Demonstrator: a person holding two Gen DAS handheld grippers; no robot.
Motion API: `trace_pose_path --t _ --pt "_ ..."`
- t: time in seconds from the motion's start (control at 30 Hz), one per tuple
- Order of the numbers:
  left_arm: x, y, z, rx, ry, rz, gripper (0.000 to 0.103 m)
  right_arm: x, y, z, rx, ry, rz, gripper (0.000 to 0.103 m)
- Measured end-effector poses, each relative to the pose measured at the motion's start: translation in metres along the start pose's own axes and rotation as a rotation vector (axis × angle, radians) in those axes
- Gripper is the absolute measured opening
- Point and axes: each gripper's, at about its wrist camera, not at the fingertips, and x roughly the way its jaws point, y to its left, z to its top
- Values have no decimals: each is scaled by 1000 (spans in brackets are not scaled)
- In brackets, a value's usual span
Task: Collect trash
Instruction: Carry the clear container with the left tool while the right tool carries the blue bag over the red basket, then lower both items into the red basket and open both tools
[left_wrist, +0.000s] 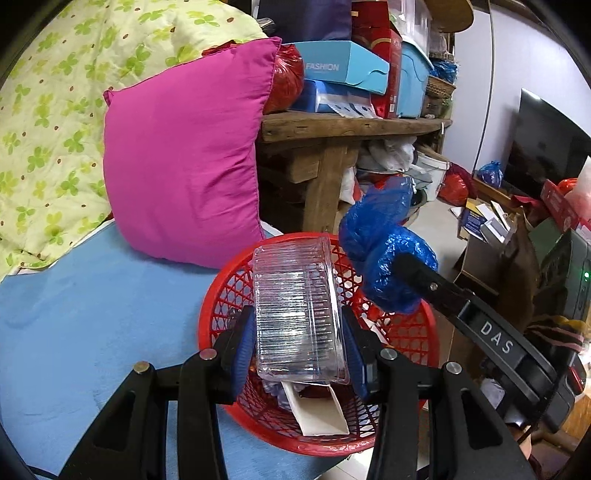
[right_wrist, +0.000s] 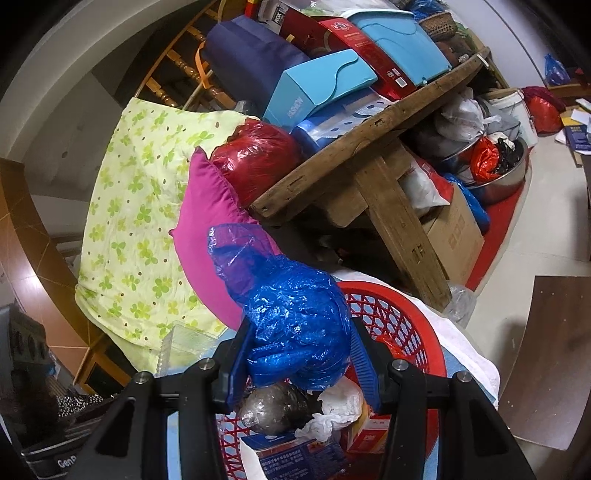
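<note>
A clear ribbed plastic box (left_wrist: 299, 314) stands on end in the lower middle of the left wrist view, clamped between two blue pads, over a red mesh basket (left_wrist: 413, 332). A crumpled blue plastic bag (right_wrist: 295, 328) bulges in the lower middle of the right wrist view, pinched between blue pads above the same basket. Inside the basket lie a grey foil-wrapped lump (right_wrist: 273, 410), crumpled white paper (right_wrist: 340, 406), a small red carton (right_wrist: 369, 435) and a blue printed carton (right_wrist: 295, 458).
</note>
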Motion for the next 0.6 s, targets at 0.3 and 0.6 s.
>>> trace_pose_path --t 0.3,0.6 --pt "8 6 -4 -4 17 -2 47 7 -8 -1 73 7 0 54" --pt "11 11 -8 -1 26 -5 47 18 -16 -6 163 30 1 54"
